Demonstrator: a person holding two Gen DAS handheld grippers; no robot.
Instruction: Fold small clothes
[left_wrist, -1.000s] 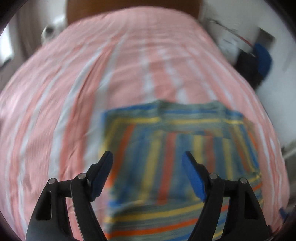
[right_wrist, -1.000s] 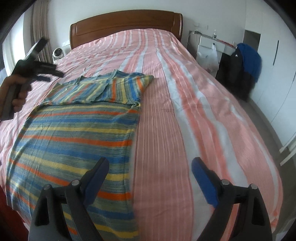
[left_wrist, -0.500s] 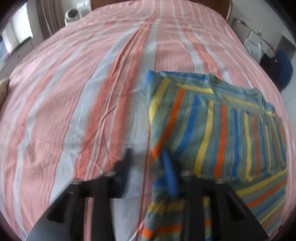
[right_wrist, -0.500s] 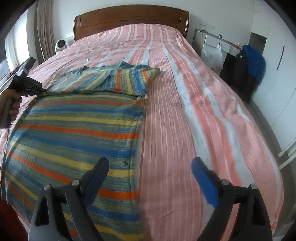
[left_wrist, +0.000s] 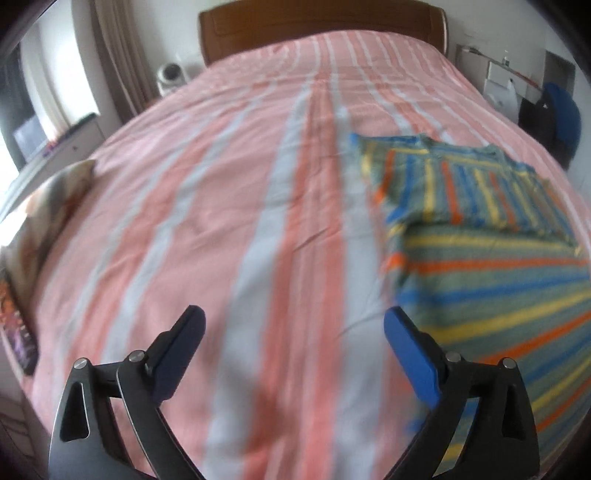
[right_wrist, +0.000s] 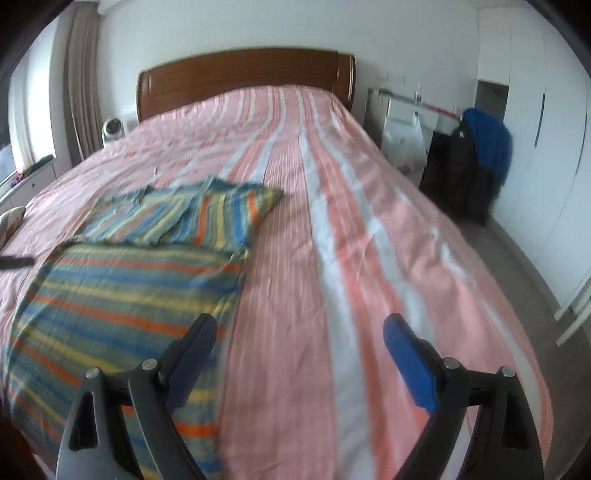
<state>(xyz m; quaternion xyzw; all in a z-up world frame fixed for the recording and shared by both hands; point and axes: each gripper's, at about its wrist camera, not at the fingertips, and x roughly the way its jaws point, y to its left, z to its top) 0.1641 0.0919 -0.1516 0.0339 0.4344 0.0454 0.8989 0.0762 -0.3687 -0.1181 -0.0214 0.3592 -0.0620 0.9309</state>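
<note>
Striped shirt (right_wrist: 125, 280) flat on bed (right_wrist: 332, 229), claws agape.

Soft daylight from the left window (left_wrist: 48, 110), motion blur throughout (worst nearby), fisheye-bent edges

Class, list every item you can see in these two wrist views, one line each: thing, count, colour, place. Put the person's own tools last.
multicoloured striped knitted top: one, blue, yellow, orange and grey-green, lying flat on the near part of the bed with its sleeves folded in.
pink and white striped bedspread: one, covering the whole bed.
brown wooden headboard: one, at the far end of the bed.
small white round fan: one, beside the headboard by the curtain.
beige curtain: one, on the window side.
blue garment: one, draped over something black near the white wardrobe.
white plastic bag: one, beside the bed.
left hand-held gripper: one, black with blue pads, open above the bedspread.
right hand-held gripper: one, same colours, open above the top's edge.
</note>
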